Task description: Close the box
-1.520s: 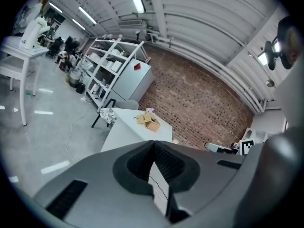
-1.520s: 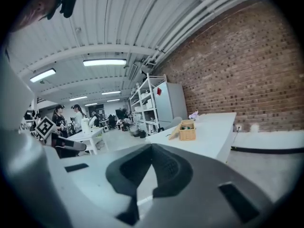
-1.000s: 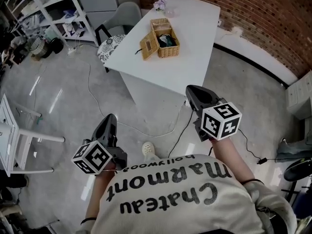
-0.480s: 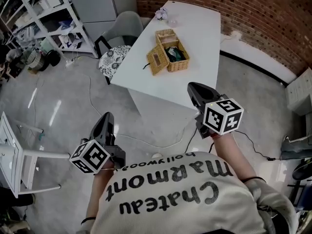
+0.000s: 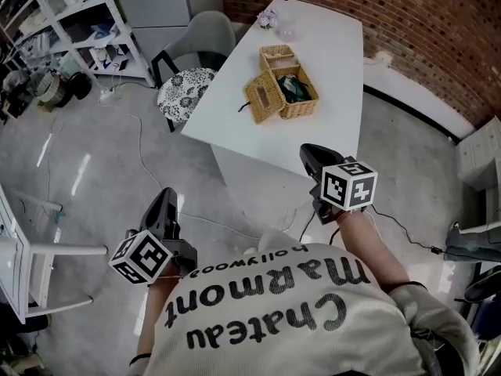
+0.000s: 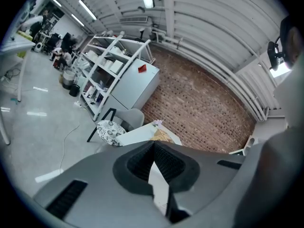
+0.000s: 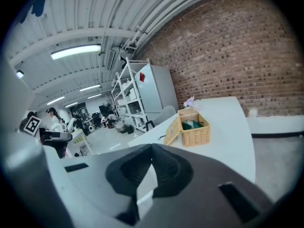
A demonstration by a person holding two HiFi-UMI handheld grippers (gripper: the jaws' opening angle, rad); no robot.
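Observation:
A wicker box (image 5: 296, 100) stands on the white table (image 5: 235, 124) ahead of me, also seen in the right gripper view as the box (image 7: 194, 128). Its lid (image 5: 262, 100) hangs open off the left side, and a second flap (image 5: 278, 53) lies open behind it. Dark green cloth (image 5: 296, 87) lies inside. My left gripper (image 5: 167, 196) is low over the floor, well short of the table, jaws shut and empty. My right gripper (image 5: 308, 152) hovers near the table's front edge, still apart from the box, also shut on nothing.
A grey chair with a patterned cushion (image 5: 182, 84) stands at the table's left side. Metal shelves (image 5: 70, 22) fill the far left, and a brick wall (image 5: 423, 30) runs behind. Cables (image 5: 145, 159) trail over the floor. A small flower bunch (image 5: 270, 18) sits at the table's far end.
The table and box have drawn nearer and shifted right in the head view as I step forward. Both grippers stay shut and keep roughly their places.

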